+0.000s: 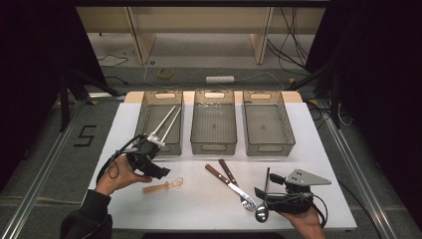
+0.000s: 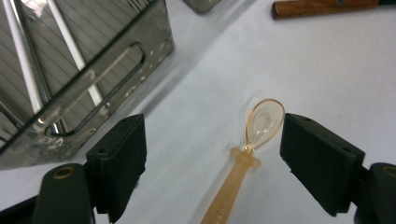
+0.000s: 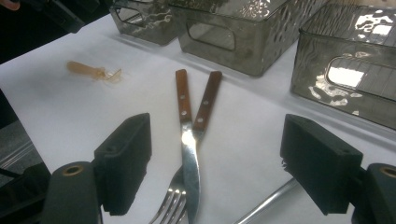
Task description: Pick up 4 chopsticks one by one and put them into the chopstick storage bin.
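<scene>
Amber plastic spoon (image 2: pixel 247 154) lies on the white surface (image 1: pixel 199 204), at 4 o'clock from the left bin (image 1: pixel 160 124); step in hand looks like the approach. Left tool (image 2: pixel 212 154) hangs over it, tilted down, jaws spread astride the bowl, no contact. Next: lower, pinch the neck. Right tool (image 3: pixel 215 163) is spread, level, near the fork (image 3: pixel 170 205).

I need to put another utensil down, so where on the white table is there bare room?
Bare table lies left of the left bin, and along the front edge between the amber spoon and the fork. It is crowded around the crossed knife and fork, where the metal spoon lies too.
</scene>
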